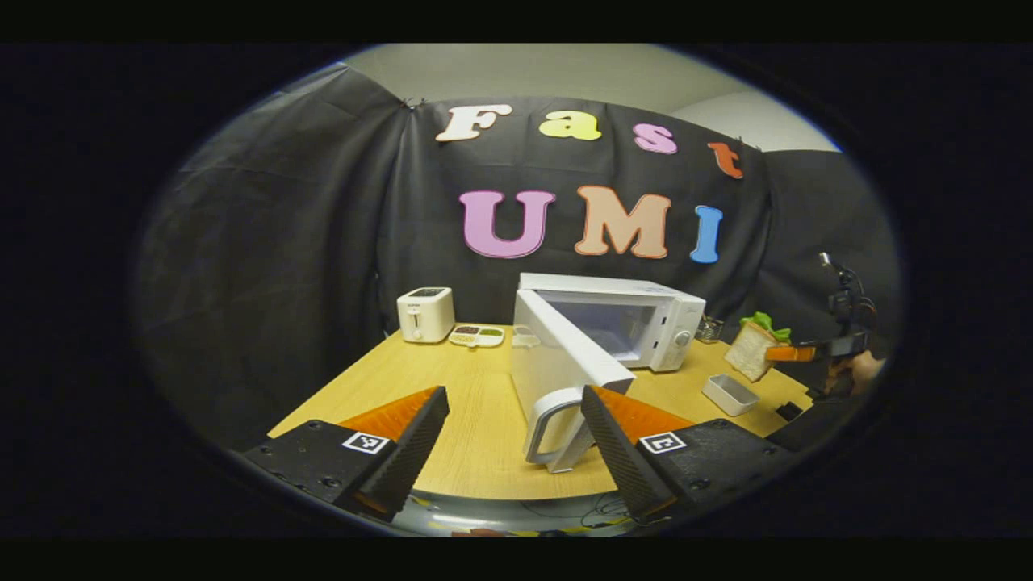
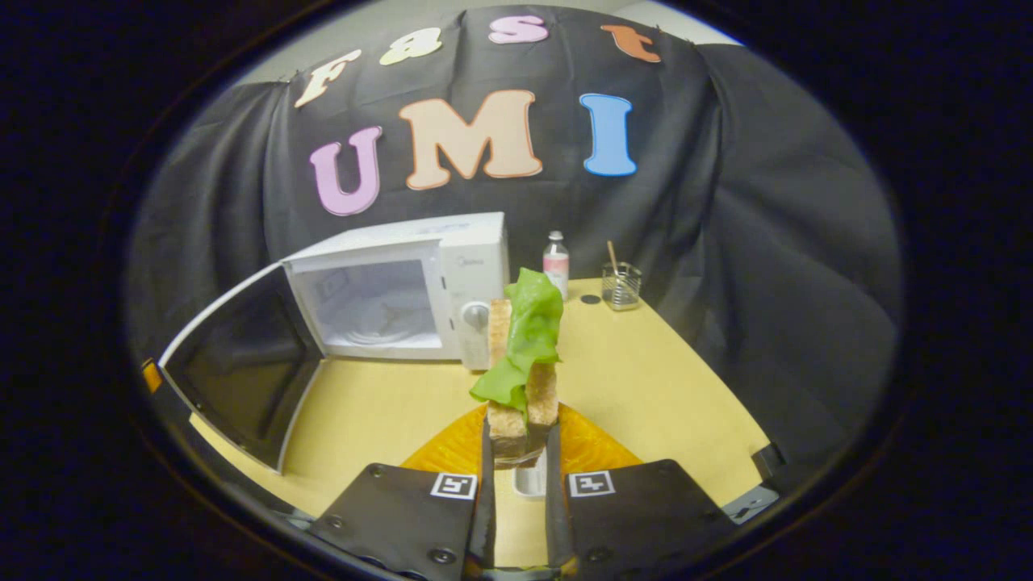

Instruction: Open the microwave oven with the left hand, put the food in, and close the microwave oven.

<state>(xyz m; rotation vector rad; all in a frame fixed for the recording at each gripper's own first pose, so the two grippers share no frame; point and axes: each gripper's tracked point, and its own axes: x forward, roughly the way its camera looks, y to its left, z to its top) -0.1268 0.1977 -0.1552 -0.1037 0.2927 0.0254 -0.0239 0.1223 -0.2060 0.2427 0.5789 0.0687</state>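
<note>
The white microwave point(image 1: 637, 319) point(image 2: 452, 274) stands on the wooden table with its door point(image 1: 565, 363) point(image 2: 234, 375) swung wide open and its cavity point(image 2: 375, 303) bare. My left gripper point(image 1: 516, 436) is open, its right finger just beside the door's handle point(image 1: 549, 424) and not gripping it. My right gripper point(image 2: 520, 448) is shut on a sandwich point(image 2: 524, 363) of bread slices with a green lettuce leaf, held upright above the table in front of the microwave. In the left gripper view that sandwich point(image 1: 754, 347) hangs at the far right in the other gripper.
A white toaster point(image 1: 425, 314) and a small divided dish point(image 1: 477, 335) sit at the table's back left. A white rectangular tray point(image 1: 730, 394) lies right of the microwave. A bottle point(image 2: 556, 264) and a glass holder point(image 2: 621, 286) stand at the back.
</note>
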